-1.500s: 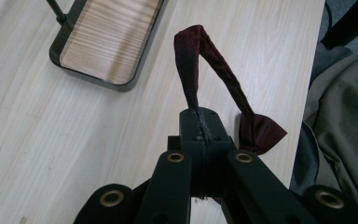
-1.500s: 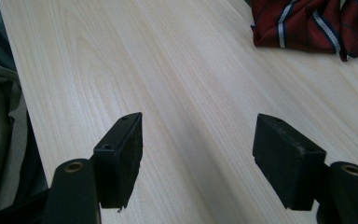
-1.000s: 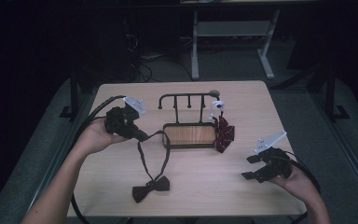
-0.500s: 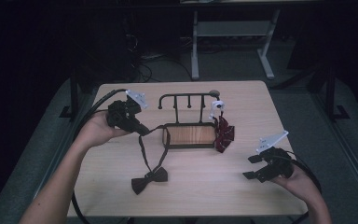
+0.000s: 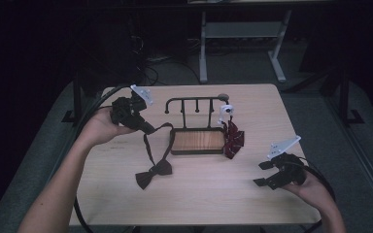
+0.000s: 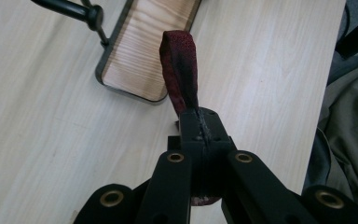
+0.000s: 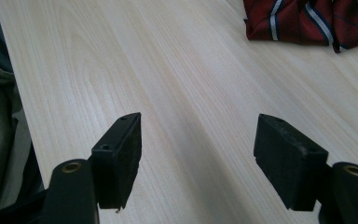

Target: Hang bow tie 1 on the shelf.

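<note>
Near the rack (image 5: 194, 104), left hand-held gripper (image 5: 145, 127) clamps bow-tie strap (image 5: 148, 145).

place: lab or test room | signs: pale wooden table (image 5: 199, 194) on grey carpet; white metal desk frame (image 5: 243, 43) at 12 o'clock; black cables (image 5: 150, 63) at 11 o'clock

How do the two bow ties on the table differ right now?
The dark bow tie is plain; the striped bow tie is red with stripes. The dark one's strap is clamped in the left gripper, its bow on the table; the striped one lies free, against the rack's wooden base.
</note>
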Tool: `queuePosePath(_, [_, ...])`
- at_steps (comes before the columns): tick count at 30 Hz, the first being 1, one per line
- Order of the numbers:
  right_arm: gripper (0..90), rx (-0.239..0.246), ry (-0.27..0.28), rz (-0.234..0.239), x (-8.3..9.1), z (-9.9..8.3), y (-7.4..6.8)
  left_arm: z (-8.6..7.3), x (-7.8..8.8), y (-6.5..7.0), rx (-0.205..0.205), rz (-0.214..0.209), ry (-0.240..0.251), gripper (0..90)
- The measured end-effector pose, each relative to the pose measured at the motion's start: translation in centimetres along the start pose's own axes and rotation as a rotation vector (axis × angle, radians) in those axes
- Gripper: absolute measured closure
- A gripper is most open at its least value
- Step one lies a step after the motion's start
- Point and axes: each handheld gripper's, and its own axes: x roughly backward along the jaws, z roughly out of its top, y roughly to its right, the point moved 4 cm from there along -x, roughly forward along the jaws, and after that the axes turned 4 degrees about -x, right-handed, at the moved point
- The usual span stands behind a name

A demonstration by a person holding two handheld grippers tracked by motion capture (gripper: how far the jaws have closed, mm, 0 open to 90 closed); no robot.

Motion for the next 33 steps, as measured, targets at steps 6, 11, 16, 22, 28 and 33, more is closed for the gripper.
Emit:
queuePosePath(6, [31.9, -0.002, 0.002, -0.004, 0.1, 0.0, 0.1, 0.6, 0.5, -0.7, 0.0, 0.014, -0.01, 89.8])
queuePosePath(11, [31.9, -0.007, 0.004, 0.0, 0.1, 0.0, 0.0, 1.0, 1.0, -1.4, 0.005, 0.024, -0.008, 89.8])
queuePosePath(16, [32.0, -0.001, -0.001, 0.002, 0.0, 0.0, 0.0, 1.5, 1.4, -2.1, 0.015, 0.03, -0.007, 89.8])
queuePosePath(22, [32.1, -0.001, -0.001, 0.001, 0.0, 0.1, 0.0, 2.0, 1.8, -2.6, 0.013, 0.033, -0.005, 89.8])
queuePosePath(28, [32.1, 0.0, -0.003, 0.005, -0.1, 0.1, 0.0, 2.1, 1.5, -3.5, 0.027, 0.038, -0.027, 89.7])
queuePosePath(33, [32.1, -0.005, 0.001, 0.0, 0.1, 0.0, 0.2, 2.5, 1.3, -4.1, 0.036, 0.044, -0.036, 89.7])
